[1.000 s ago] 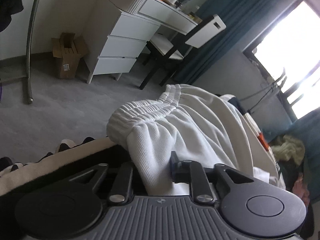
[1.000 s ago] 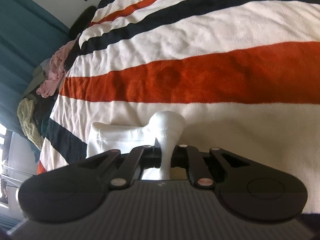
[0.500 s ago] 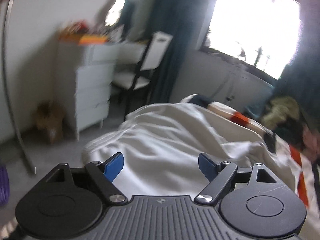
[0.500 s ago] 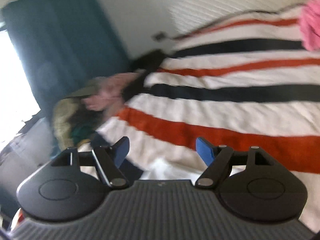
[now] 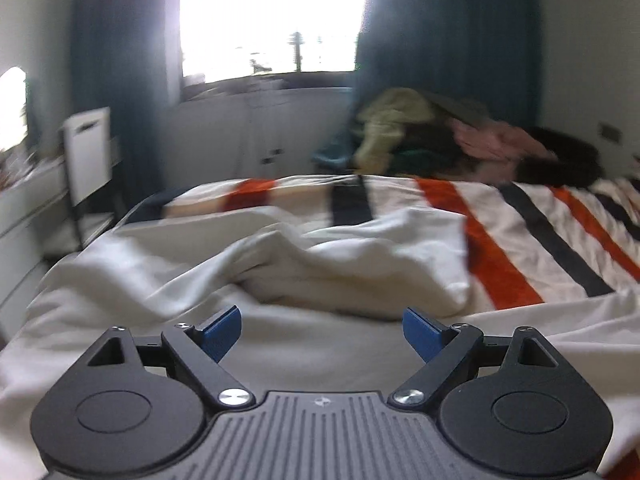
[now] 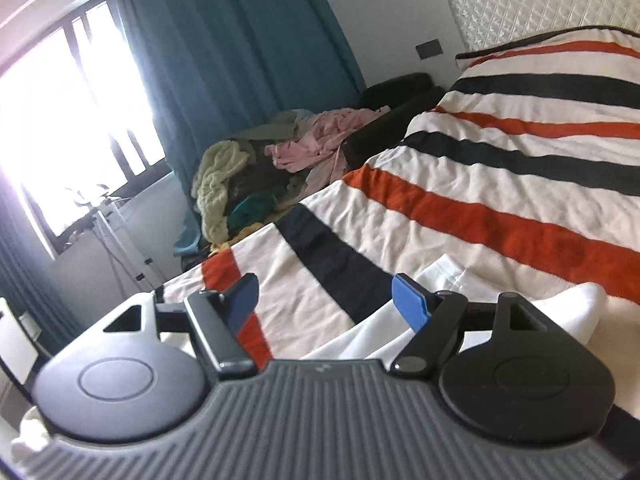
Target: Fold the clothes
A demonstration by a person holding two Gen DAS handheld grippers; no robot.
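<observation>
A white garment point(image 5: 280, 272) lies rumpled on the striped bed point(image 5: 540, 240), spread in front of my left gripper point(image 5: 322, 334). The left gripper is open and empty, held just above the cloth's near part. In the right wrist view my right gripper point(image 6: 326, 300) is open and empty above the bed point(image 6: 500, 184). A part of the white garment point(image 6: 440, 280) lies just beyond and under its right finger.
A pile of unfolded clothes point(image 5: 440, 136) sits past the bed's far edge by the teal curtain; it also shows in the right wrist view point(image 6: 272, 168). A chair point(image 5: 86, 152) and white dresser stand at the left. A bright window point(image 5: 272, 16) is behind.
Both grippers were shut on the white garment one second ago. They have opened, let it drop on the bed and swung up toward the window.
</observation>
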